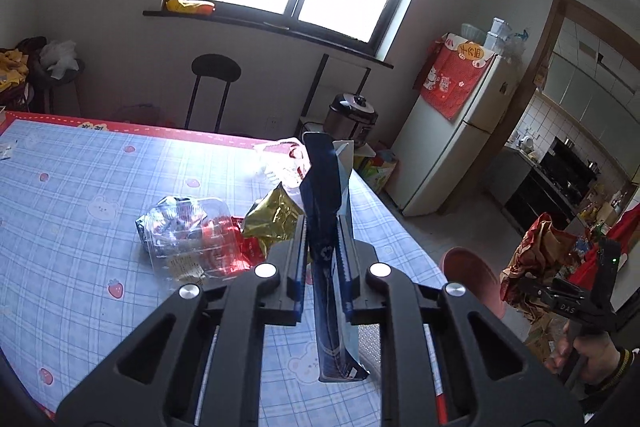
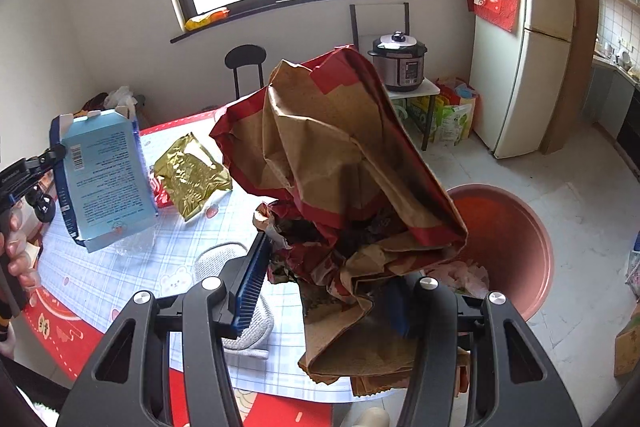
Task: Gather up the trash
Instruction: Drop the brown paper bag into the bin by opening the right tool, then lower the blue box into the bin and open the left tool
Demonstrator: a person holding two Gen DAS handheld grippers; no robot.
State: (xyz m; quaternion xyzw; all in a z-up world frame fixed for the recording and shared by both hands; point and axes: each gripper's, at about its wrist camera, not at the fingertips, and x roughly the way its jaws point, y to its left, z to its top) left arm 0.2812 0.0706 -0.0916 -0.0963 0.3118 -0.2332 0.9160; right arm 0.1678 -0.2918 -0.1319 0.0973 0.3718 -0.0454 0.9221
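My left gripper [image 1: 323, 227] is shut on a flattened blue carton [image 1: 320, 179], held upright above the checked tablecloth [image 1: 80, 187]. The right wrist view shows the same carton [image 2: 104, 171] at the left, pale blue face toward the camera. My right gripper [image 2: 326, 295] is shut on a crumpled brown-and-red paper bag [image 2: 340, 147], lifted beside the table's edge. A round pink bin [image 2: 520, 227] stands on the floor just behind the bag. On the table lie a gold foil wrapper [image 1: 276, 219], a clear plastic clamshell [image 1: 188, 231], a red wrapper [image 1: 252, 251] and a clear plastic bag [image 1: 280, 159].
A white mesh pad [image 2: 224, 259] lies at the table's near edge. A pressure cooker [image 2: 400, 63] sits on a small stand by the white fridge [image 2: 532, 47]. A black chair [image 1: 214, 87] stands behind the table. Packets and a cardboard box [image 2: 628, 347] are on the floor.
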